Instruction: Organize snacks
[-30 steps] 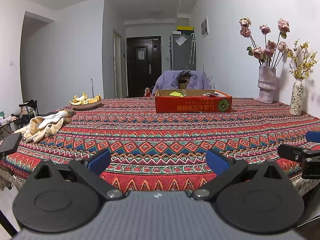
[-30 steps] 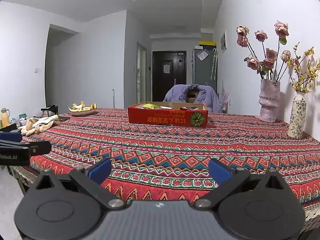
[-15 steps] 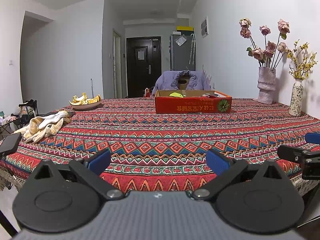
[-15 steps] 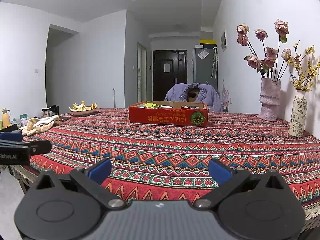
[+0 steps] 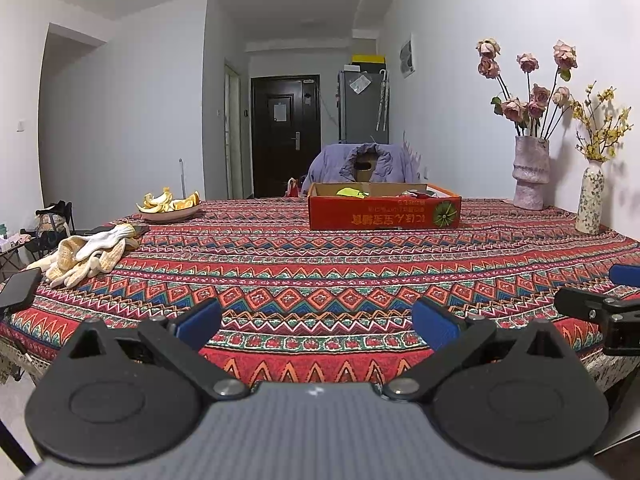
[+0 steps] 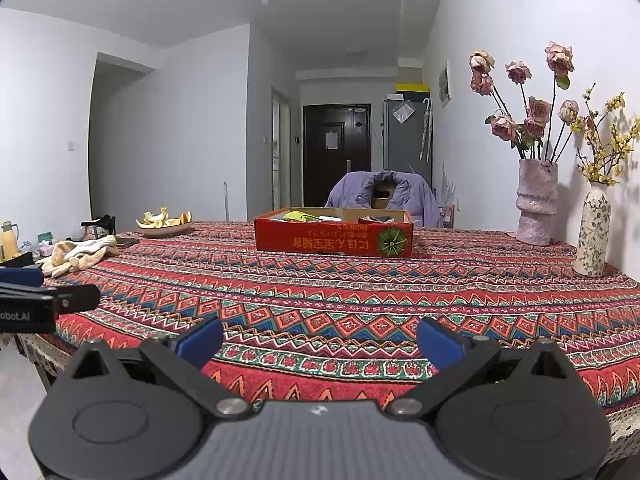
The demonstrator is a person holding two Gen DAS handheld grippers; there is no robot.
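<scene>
A shallow red cardboard box sits far across the patterned tablecloth; snack packets, one yellow-green, lie inside, mostly hidden by its wall. My left gripper hangs open over the table's near edge, nothing between its blue pads. My right gripper is open and empty too, at the same near edge. Each gripper shows at the side of the other's view: the right gripper's fingers and the left gripper's fingers.
A plate of orange peels stands far left. Work gloves and a dark phone lie near the left edge. Two flower vases stand at the right wall. A jacket-draped chair is behind the box.
Both grippers have drifted slightly; the box sits a touch lower in the views. Both stay open and empty.
</scene>
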